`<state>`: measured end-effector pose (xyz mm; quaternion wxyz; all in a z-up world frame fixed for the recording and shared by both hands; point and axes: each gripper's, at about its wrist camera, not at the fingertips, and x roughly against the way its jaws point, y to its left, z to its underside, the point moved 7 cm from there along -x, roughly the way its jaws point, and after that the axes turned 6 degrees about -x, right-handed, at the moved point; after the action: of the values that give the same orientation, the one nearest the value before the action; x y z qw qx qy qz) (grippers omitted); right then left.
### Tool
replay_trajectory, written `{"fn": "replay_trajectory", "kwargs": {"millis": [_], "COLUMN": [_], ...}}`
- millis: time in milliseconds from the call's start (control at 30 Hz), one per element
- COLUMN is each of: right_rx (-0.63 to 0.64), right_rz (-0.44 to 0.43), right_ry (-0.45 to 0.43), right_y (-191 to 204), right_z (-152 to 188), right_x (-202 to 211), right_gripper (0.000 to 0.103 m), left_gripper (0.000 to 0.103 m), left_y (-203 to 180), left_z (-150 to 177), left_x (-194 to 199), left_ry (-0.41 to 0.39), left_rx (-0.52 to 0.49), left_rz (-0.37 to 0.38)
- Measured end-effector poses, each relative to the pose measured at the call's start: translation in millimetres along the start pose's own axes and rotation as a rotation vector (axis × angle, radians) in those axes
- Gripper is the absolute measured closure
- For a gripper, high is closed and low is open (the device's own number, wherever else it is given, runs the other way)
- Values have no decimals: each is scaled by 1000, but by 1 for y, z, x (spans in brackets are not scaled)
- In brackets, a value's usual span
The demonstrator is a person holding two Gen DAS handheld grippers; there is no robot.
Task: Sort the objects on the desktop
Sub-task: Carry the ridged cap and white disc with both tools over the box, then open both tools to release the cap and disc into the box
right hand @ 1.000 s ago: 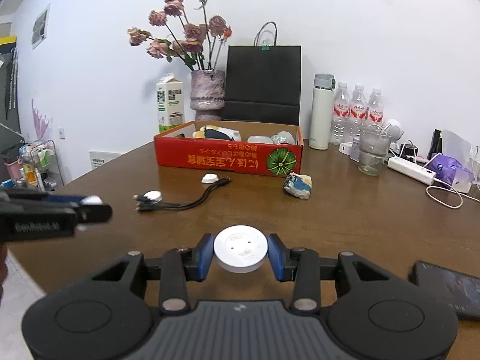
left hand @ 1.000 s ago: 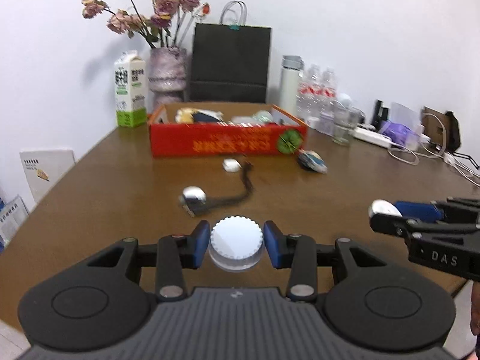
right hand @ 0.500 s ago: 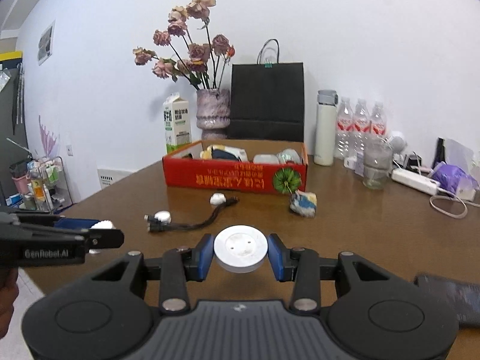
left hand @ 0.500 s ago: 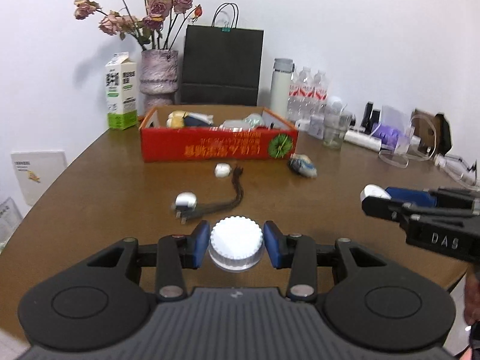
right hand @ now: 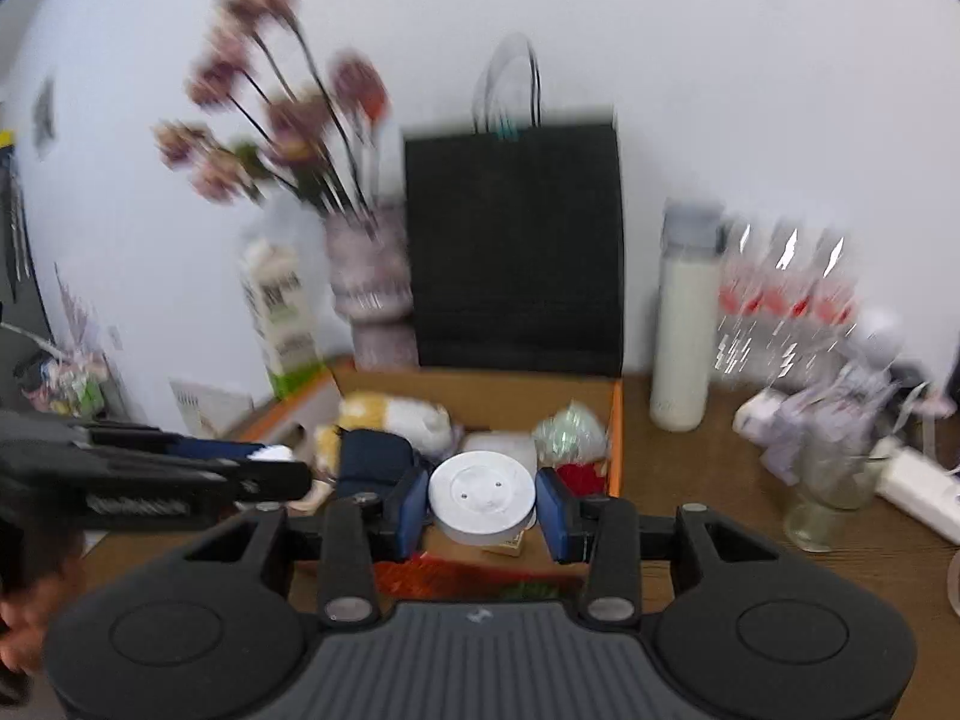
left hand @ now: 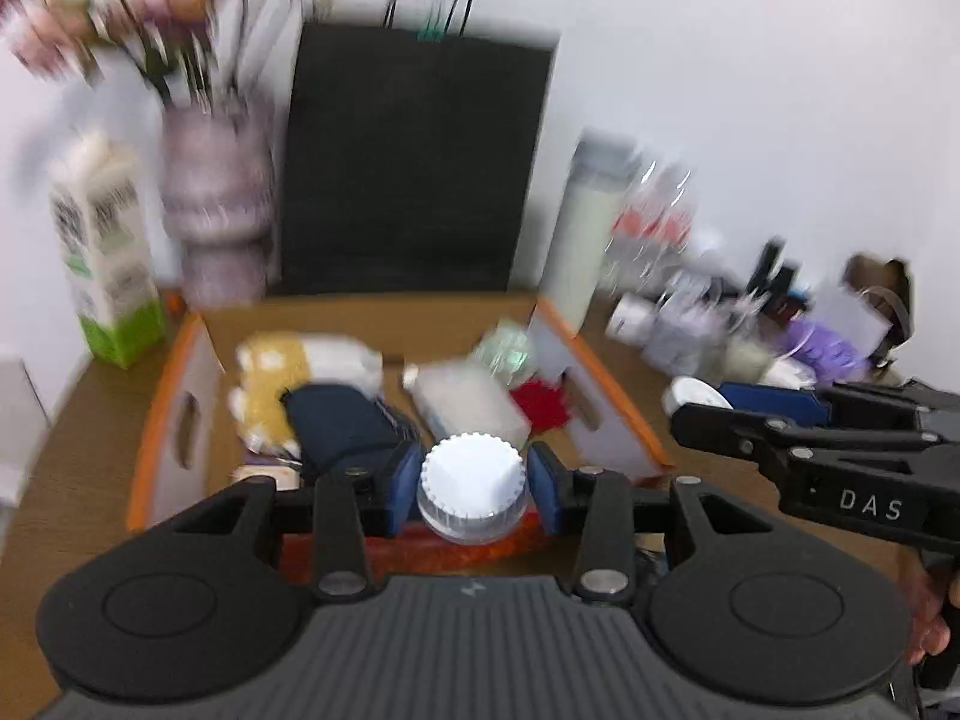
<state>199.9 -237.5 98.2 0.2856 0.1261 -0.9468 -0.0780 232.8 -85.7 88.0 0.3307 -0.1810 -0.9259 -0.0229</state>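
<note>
My left gripper (left hand: 473, 480) is shut on a white ribbed-cap jar (left hand: 471, 491), held over the near wall of the red cardboard box (left hand: 174, 414). My right gripper (right hand: 482, 507) is shut on a flat white round disc (right hand: 482, 497), also above the box's (right hand: 615, 438) near edge. The box holds a dark blue pouch (left hand: 342, 426), a yellow and white packet (left hand: 300, 360), a clear packet (left hand: 468, 399) and something red (left hand: 540, 405). Each gripper shows in the other's view: the right gripper (left hand: 699, 402) at the right, the left gripper (right hand: 282, 462) at the left.
Behind the box stand a black paper bag (left hand: 414, 162), a vase of dried roses (left hand: 216, 210), a milk carton (left hand: 105, 264), a white flask (right hand: 684, 324) and water bottles (right hand: 786, 300). A glass (right hand: 831, 480), a power strip (right hand: 918, 486) and cables lie at the right.
Both grippers have swept forward and up from the table's near edge to over the red box, each still holding its white round object. The view is now motion-blurred.
</note>
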Motion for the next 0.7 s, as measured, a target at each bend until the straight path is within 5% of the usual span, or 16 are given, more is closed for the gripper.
{"fn": "replay_trajectory", "kwargs": {"millis": [133, 267, 500, 700], "right_rx": [-3, 79, 222, 158], "right_rz": [60, 147, 183, 155], "right_ry": [189, 307, 327, 326], "right_y": [-16, -28, -26, -28], "right_z": [-4, 15, 29, 22], "right_x": [-83, -133, -147, -143], "right_gripper": [65, 65, 65, 61], "left_gripper": [63, 62, 56, 42], "left_y": [16, 22, 19, 19], "left_z": [0, 10, 11, 1], "left_x": [-71, -109, -117, -103], "left_ry": [140, 176, 169, 170], "left_rx": [95, 115, 87, 65], "left_rz": [9, 17, 49, 25]}}
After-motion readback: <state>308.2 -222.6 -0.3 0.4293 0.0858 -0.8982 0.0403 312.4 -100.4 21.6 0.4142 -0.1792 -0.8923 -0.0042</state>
